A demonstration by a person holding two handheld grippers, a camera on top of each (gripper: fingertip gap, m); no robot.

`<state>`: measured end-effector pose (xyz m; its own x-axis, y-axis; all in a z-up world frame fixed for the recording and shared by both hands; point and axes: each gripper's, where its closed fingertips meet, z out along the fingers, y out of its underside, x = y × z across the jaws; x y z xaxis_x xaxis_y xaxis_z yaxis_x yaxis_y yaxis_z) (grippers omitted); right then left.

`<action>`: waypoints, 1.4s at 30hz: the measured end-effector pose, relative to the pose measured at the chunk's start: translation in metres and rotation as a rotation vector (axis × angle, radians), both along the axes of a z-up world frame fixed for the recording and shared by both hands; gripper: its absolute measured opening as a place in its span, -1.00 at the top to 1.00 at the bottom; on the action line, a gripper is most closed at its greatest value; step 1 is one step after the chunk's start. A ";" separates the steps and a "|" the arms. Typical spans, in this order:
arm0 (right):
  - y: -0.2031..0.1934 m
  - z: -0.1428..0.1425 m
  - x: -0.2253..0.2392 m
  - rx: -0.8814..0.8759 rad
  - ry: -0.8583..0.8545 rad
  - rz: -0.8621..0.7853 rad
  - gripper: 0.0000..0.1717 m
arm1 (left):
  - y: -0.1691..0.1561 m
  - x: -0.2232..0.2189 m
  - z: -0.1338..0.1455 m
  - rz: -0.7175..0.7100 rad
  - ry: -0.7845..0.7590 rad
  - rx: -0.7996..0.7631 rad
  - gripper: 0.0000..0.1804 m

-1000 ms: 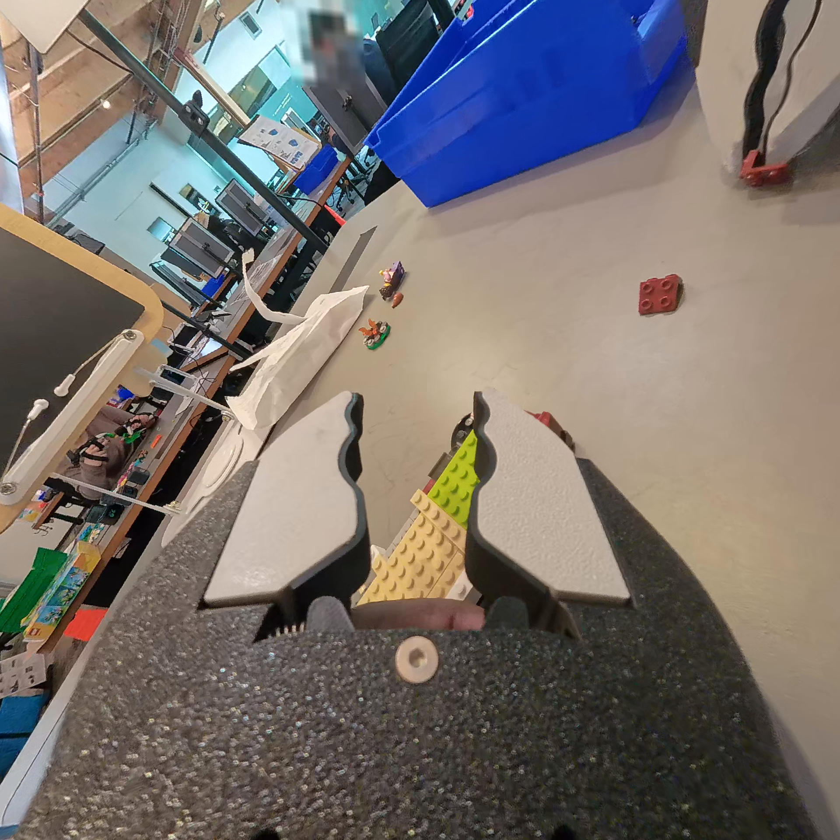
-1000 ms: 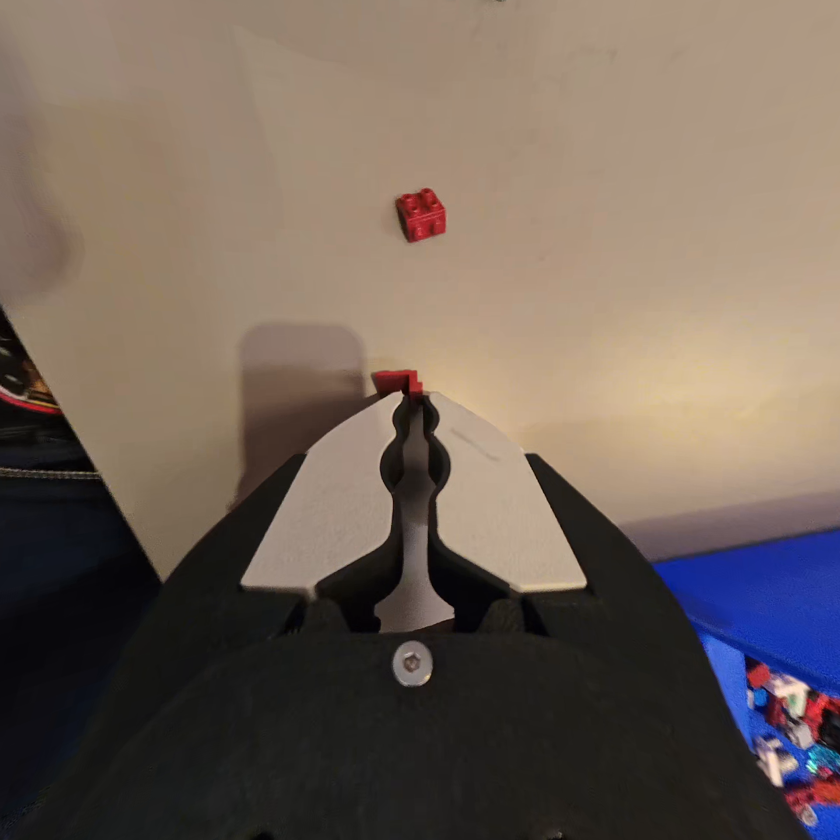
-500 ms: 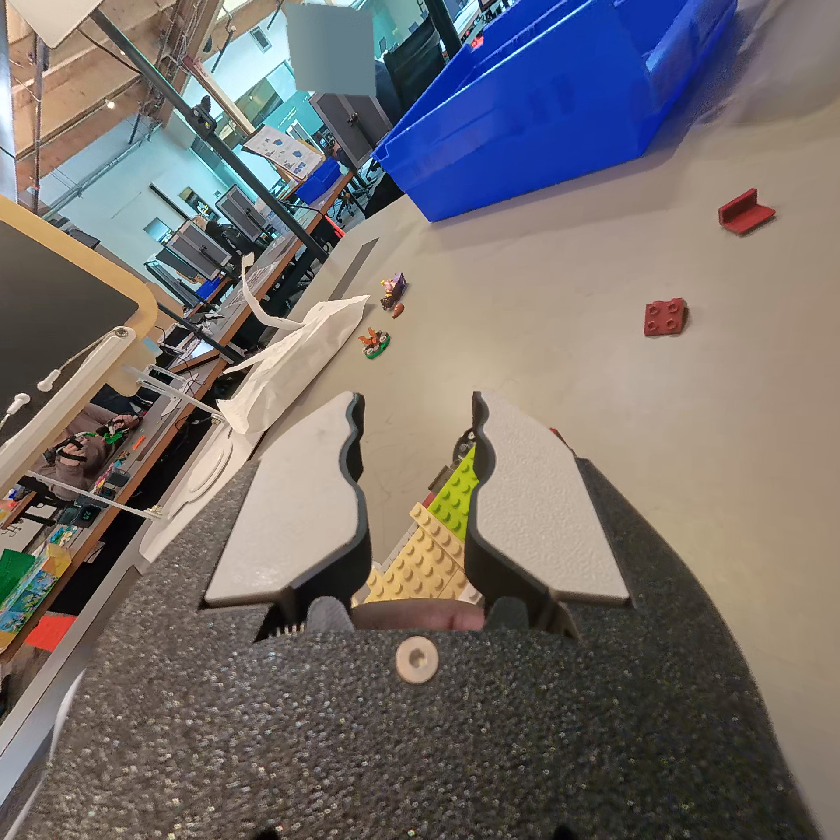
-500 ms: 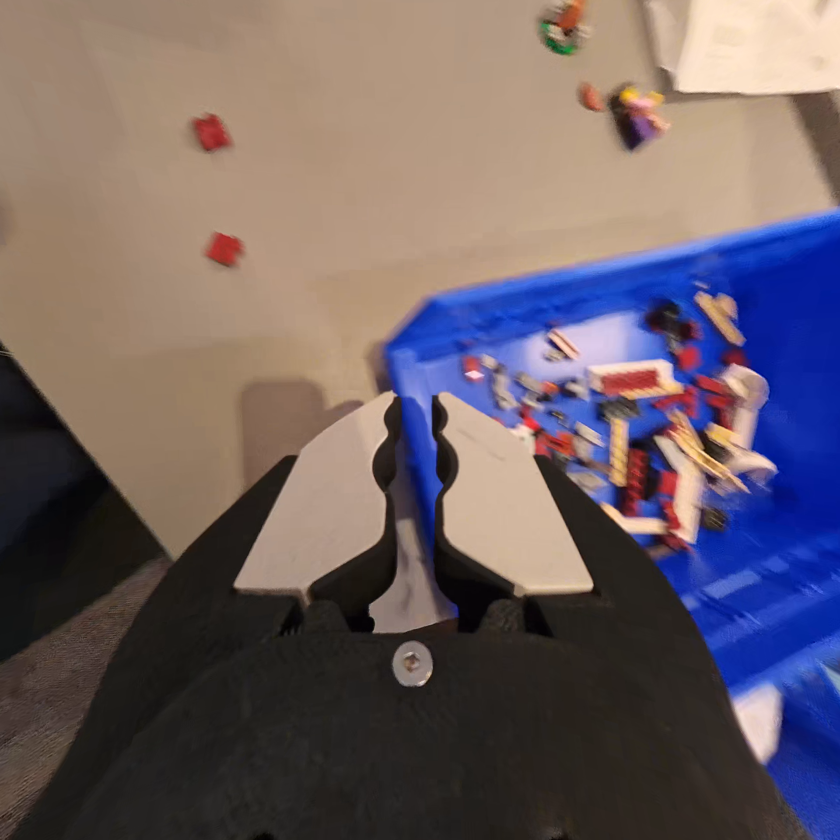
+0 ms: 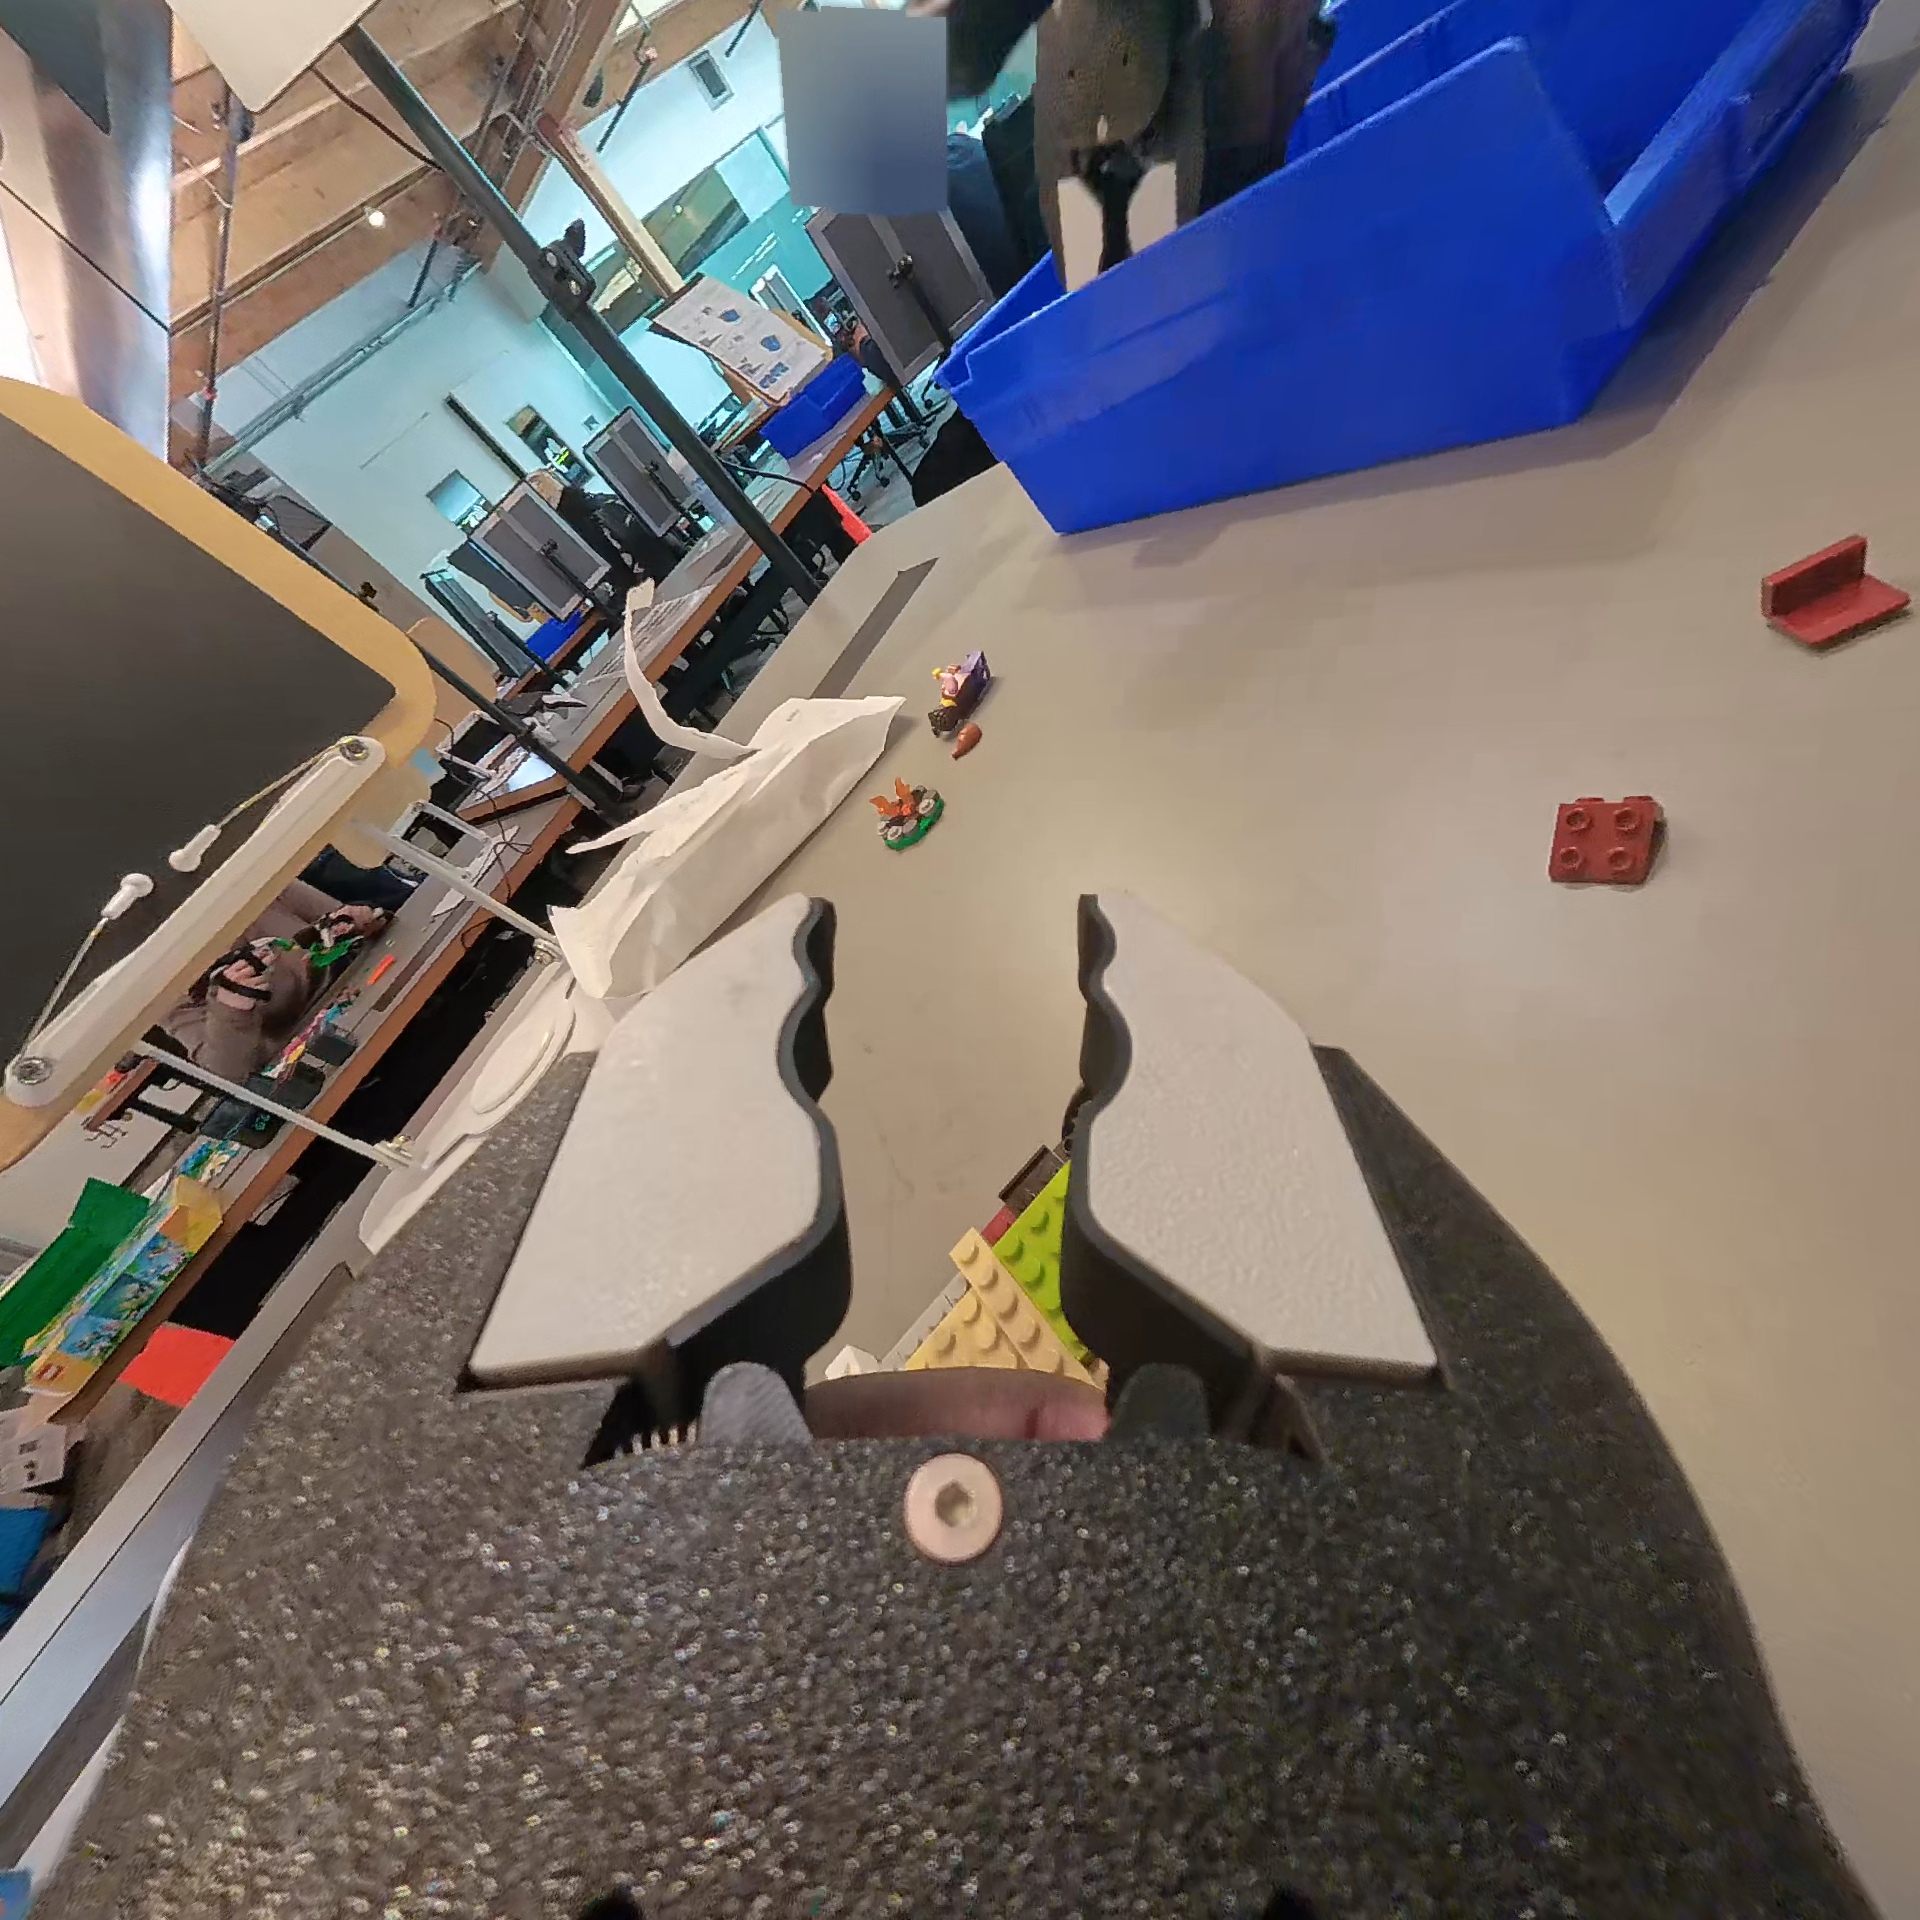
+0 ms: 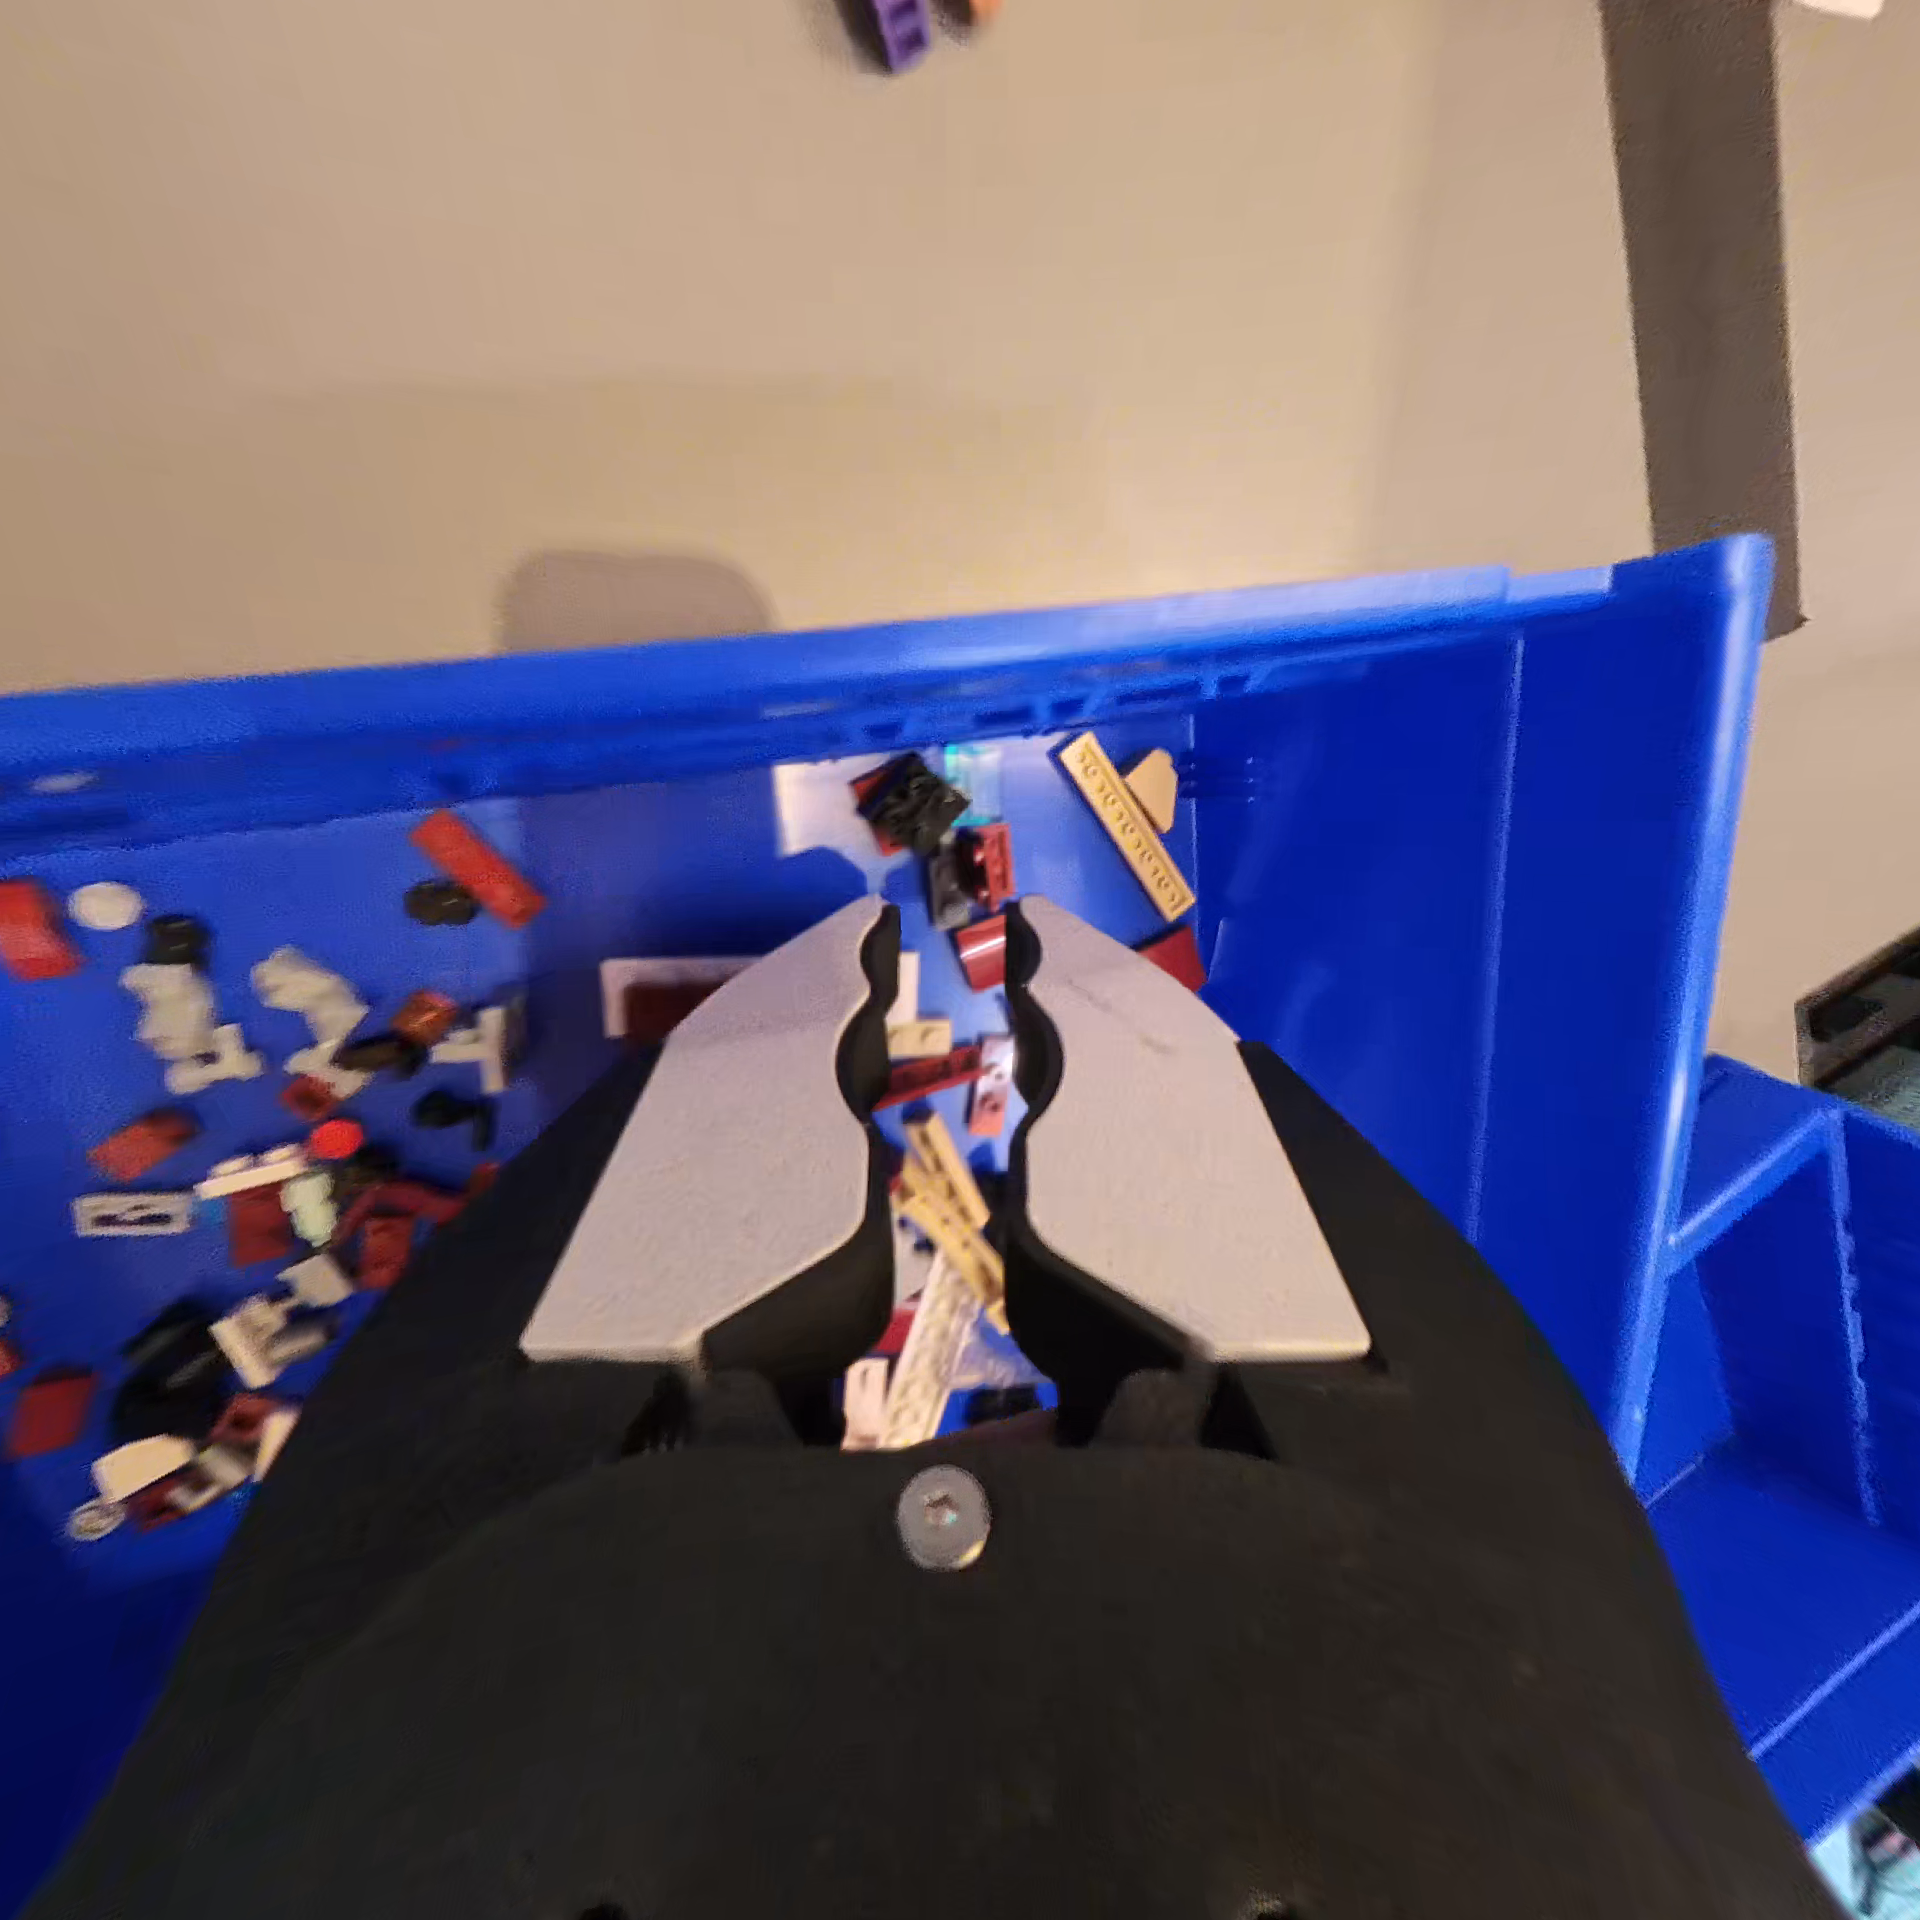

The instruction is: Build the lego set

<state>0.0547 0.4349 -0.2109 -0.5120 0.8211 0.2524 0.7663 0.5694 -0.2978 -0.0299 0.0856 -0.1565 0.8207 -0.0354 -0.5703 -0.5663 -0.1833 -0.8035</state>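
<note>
Left jaws (image 5: 951,920) wide apart, bare, low over table (image 5: 1351,1039), right jaws (image 6: 948,920) slightly parted above blue bin (image 6: 1351,935)

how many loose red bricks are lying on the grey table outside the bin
2: a flat square brick right of the left gripper, and an L-shaped brick farther right, near the picture's edge. Others may be hidden.

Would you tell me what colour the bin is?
Blue; the bin shows best in the right wrist view.

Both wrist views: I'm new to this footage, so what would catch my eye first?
The big blue bin, strewn with small red, white and black bricks, fills the right wrist view under the open right gripper. In the left view, the open left gripper hangs over a grey table bearing a red plate.
</note>
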 end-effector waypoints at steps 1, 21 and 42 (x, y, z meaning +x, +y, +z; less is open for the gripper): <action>0.003 -0.005 -0.004 -0.004 -0.010 0.007 0.78 | -0.001 0.000 0.000 0.002 0.001 0.001 0.50; -0.129 0.118 0.038 -0.020 0.233 0.043 0.96 | -0.030 -0.005 -0.021 -0.101 0.090 -0.101 0.50; -0.310 -0.031 0.012 -0.092 -0.187 0.264 0.93 | -0.050 -0.010 -0.045 -0.128 0.167 -0.199 0.50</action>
